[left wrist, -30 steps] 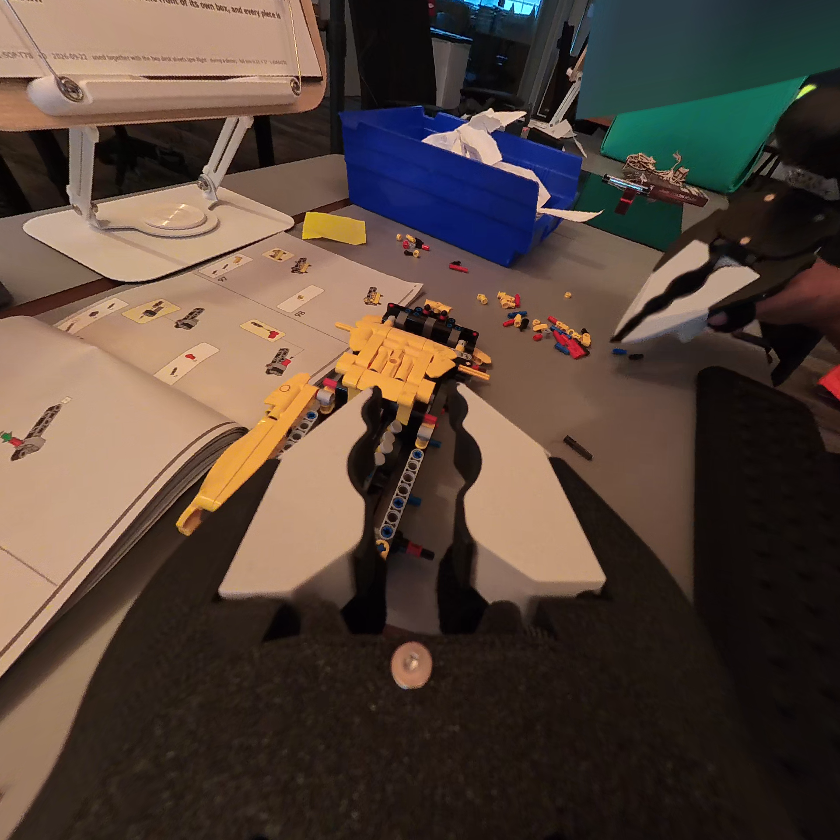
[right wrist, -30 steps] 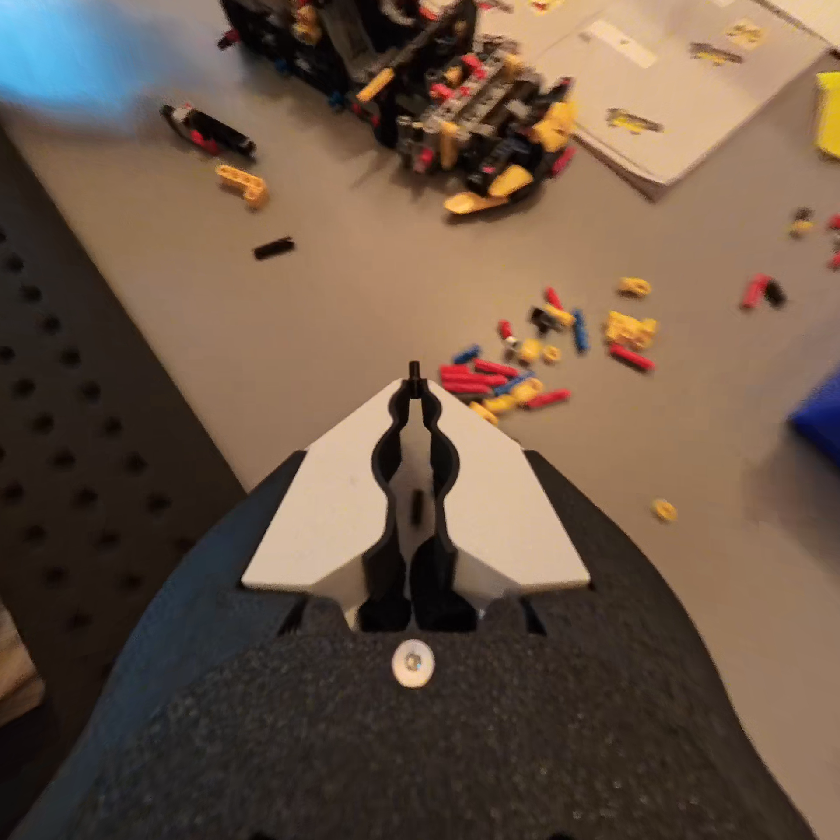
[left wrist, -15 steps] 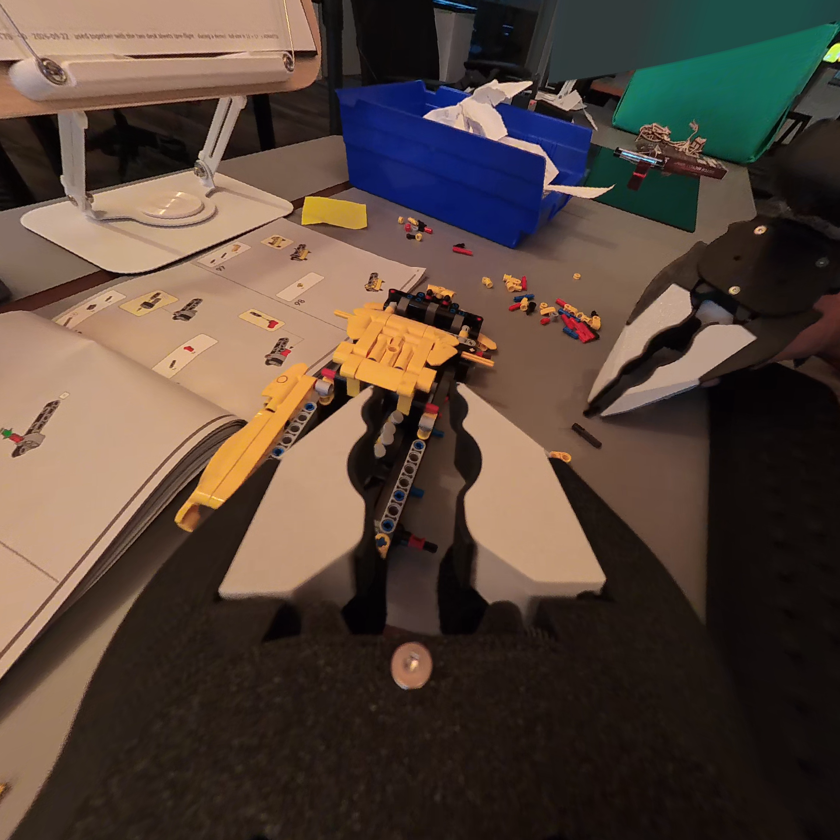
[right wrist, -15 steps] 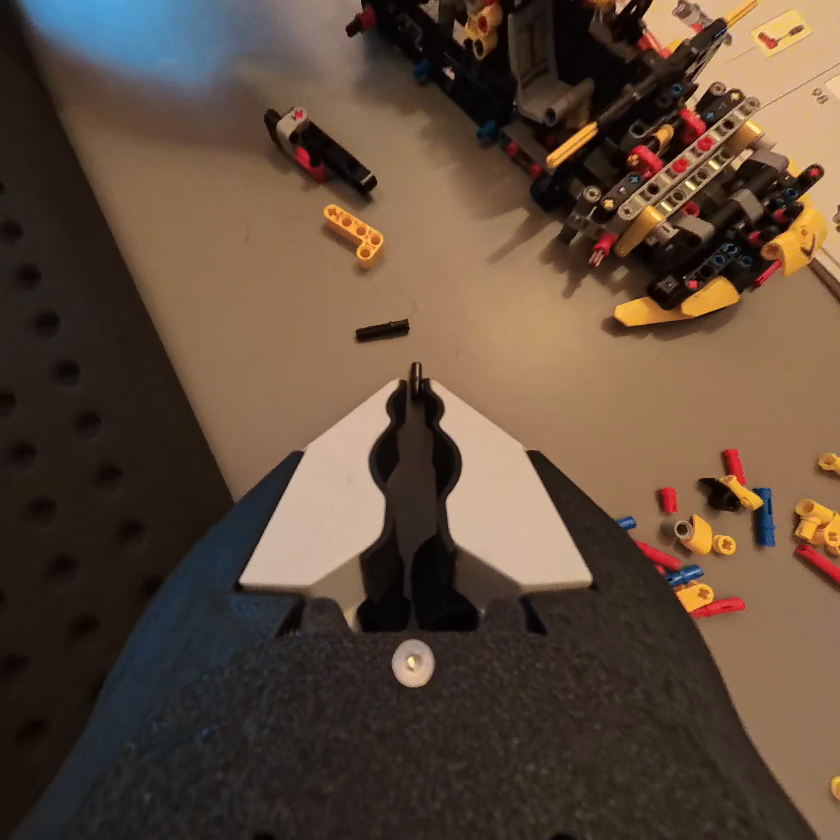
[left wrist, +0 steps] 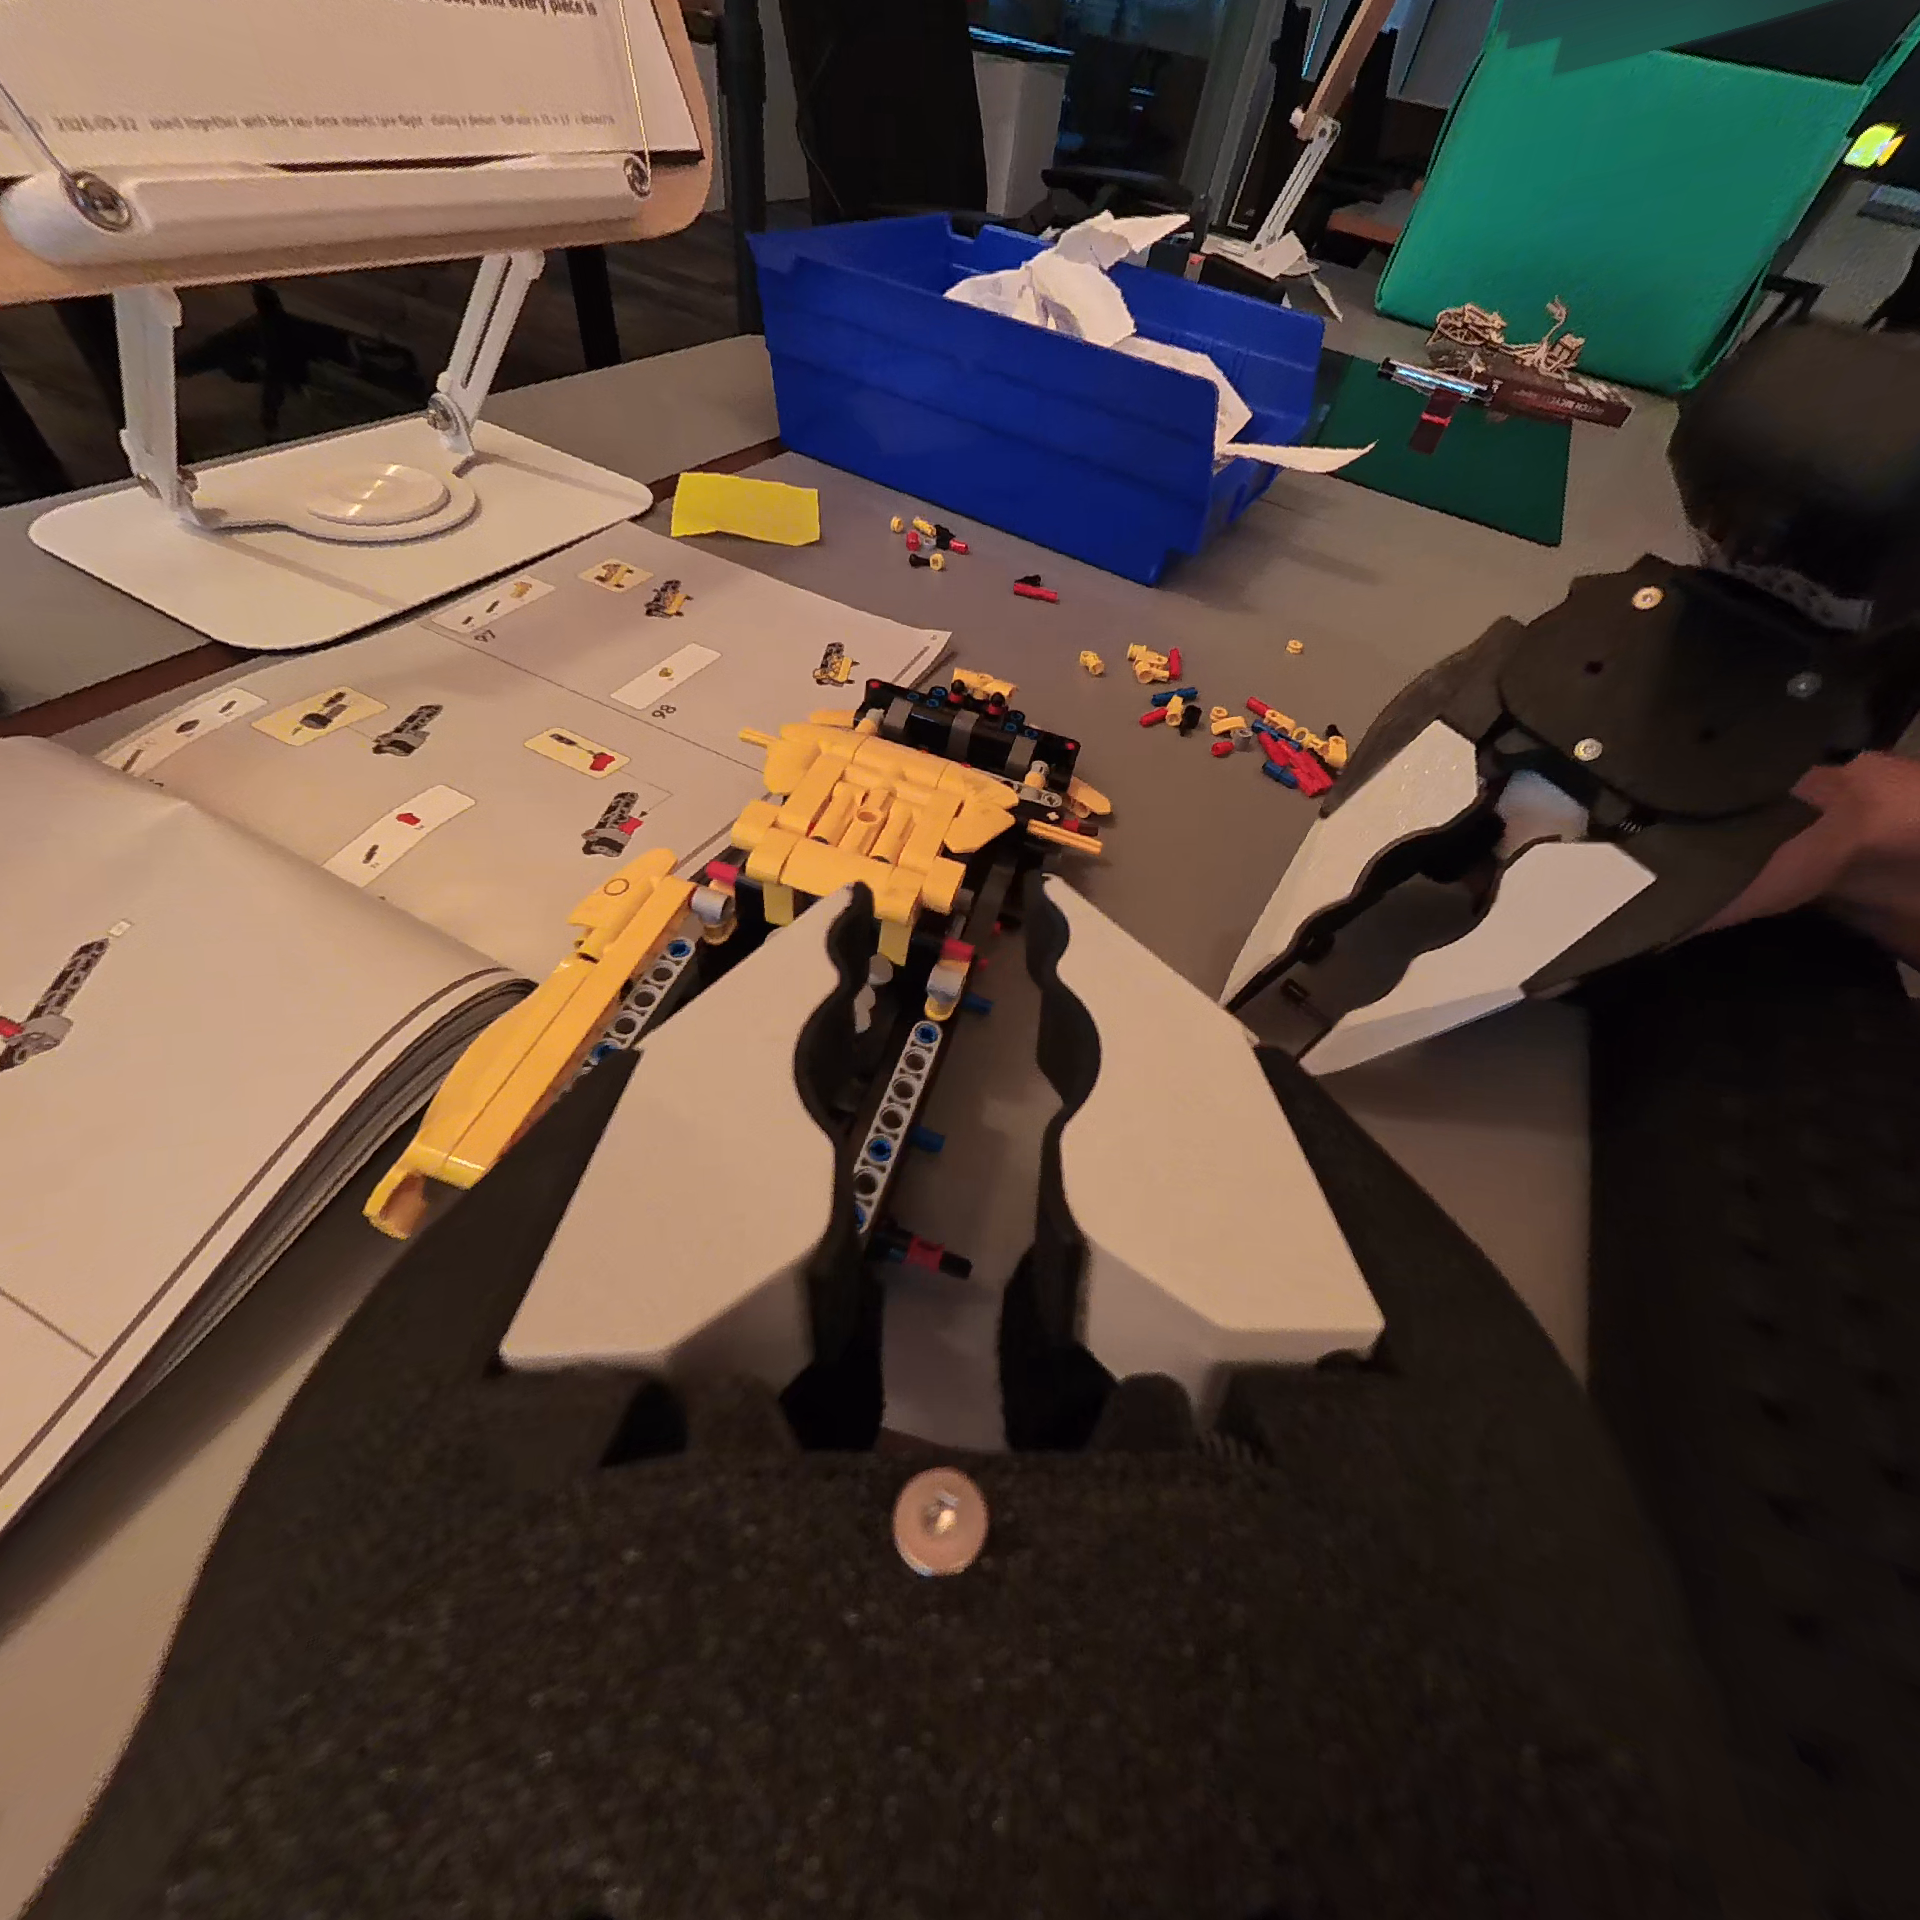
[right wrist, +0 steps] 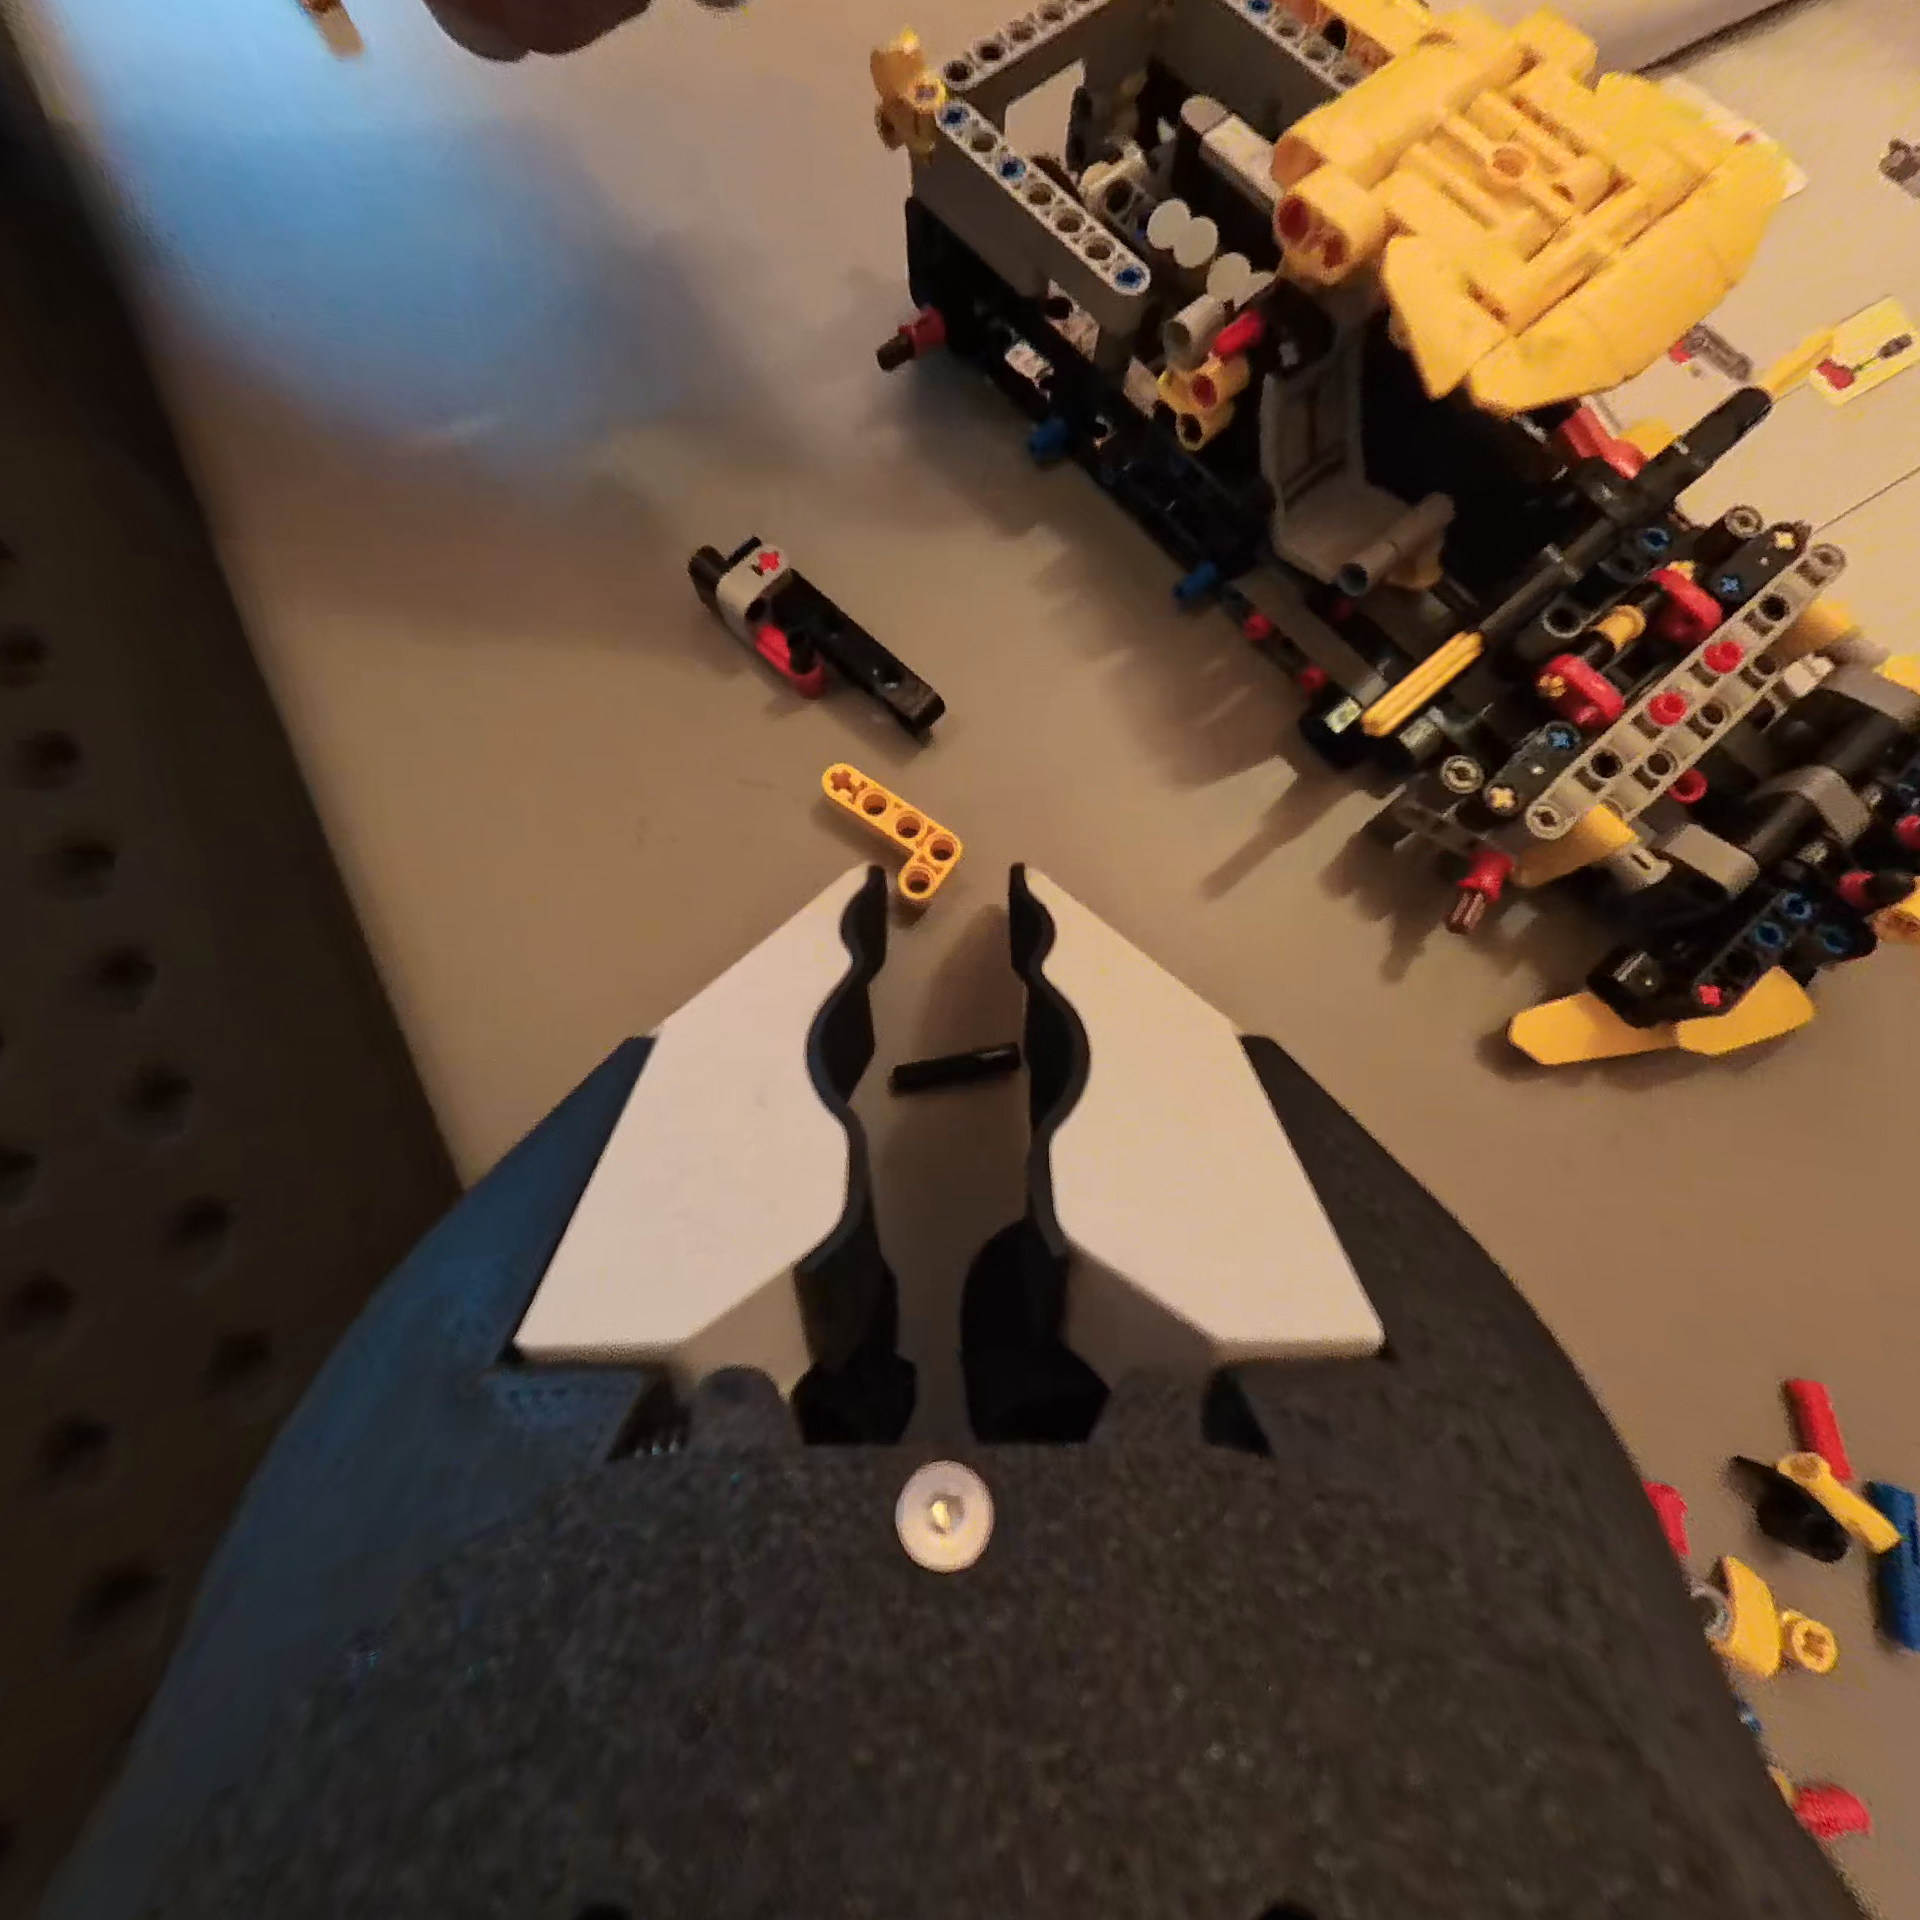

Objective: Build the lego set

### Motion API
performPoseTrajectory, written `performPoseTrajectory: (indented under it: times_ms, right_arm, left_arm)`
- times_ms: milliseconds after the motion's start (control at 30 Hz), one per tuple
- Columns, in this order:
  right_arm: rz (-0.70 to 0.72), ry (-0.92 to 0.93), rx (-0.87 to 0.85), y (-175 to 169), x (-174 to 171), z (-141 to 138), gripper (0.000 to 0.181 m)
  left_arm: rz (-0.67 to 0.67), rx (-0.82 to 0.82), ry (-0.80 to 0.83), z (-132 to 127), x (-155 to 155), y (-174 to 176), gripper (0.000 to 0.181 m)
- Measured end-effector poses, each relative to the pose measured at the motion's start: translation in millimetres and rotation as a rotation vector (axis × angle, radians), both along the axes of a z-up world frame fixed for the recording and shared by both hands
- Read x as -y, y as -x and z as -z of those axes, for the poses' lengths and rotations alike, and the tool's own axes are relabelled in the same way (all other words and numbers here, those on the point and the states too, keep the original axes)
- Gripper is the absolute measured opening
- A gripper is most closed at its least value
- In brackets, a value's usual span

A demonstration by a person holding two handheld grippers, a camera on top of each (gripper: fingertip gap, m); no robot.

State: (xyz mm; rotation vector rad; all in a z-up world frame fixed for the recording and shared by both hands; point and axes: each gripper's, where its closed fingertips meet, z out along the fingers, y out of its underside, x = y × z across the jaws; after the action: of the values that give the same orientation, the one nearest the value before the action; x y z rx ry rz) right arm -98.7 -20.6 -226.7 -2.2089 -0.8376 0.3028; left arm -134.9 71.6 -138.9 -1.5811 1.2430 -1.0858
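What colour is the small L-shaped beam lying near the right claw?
Orange-yellow. The small L-shaped beam shows best in the right wrist view.

printed text: sheet on white stand (left wrist: pixel 312 104) | step numbers: open instruction booklet (left wrist: pixel 520 748) | contents withheld

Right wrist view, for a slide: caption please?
Open right gripper straddles a black pin on the table, beside a yellow L-beam and the lego model.
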Motion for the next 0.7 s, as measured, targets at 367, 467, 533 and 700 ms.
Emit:
performPoseTrajectory:
  times_ms: [367, 467, 533, 700]
  right_arm:
    - [0.229, -0.286, 0.058, -29, -27, -43, 0.006]
    - [0.283, -0.294, -0.169, -22, -37, -65, 0.006]
    - [0.272, -0.268, -0.302, -11, -40, -71, 0.006]
    - [0.263, -0.371, -0.286, -6, -42, -82, 0.006]
  left_arm:
    - [0.132, -0.022, 0.032, 5, 28, -7, 0.029]
    - [0.206, -0.079, 0.000, 15, 46, -10, 0.029]
    - [0.218, -0.087, -0.030, 17, 51, -13, 0.029]
    - [0.222, -0.045, 0.000, 9, 54, -15, 0.029]
